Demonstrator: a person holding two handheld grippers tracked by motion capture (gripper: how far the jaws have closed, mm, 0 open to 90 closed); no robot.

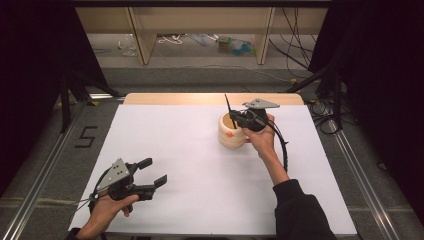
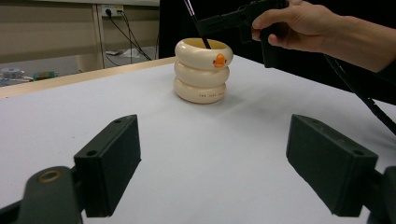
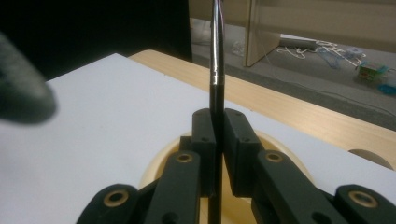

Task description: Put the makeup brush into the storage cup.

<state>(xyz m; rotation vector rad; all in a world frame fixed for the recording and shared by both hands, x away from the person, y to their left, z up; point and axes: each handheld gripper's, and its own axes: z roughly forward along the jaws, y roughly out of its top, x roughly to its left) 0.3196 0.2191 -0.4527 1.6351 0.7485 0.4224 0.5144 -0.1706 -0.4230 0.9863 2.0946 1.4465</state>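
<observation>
My right gripper (image 1: 234, 118) pinches the pen (image 3: 215, 60), tip already inside the holder (image 2: 203, 70); release remains. Left gripper (image 1: 152, 172) gapes empty.

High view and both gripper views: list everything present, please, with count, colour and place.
Holder: one, cream, three stacked rings with an orange mark, far centre of table.
Thin rod: one, black, upright over the holder, its lower end inside.
Table: one, white top with wooden far edge.
Number 5: one, black, floor left of table.
Left gripper: black, open, near left, off the holder.
Right gripper: black, shut on the rod.
</observation>
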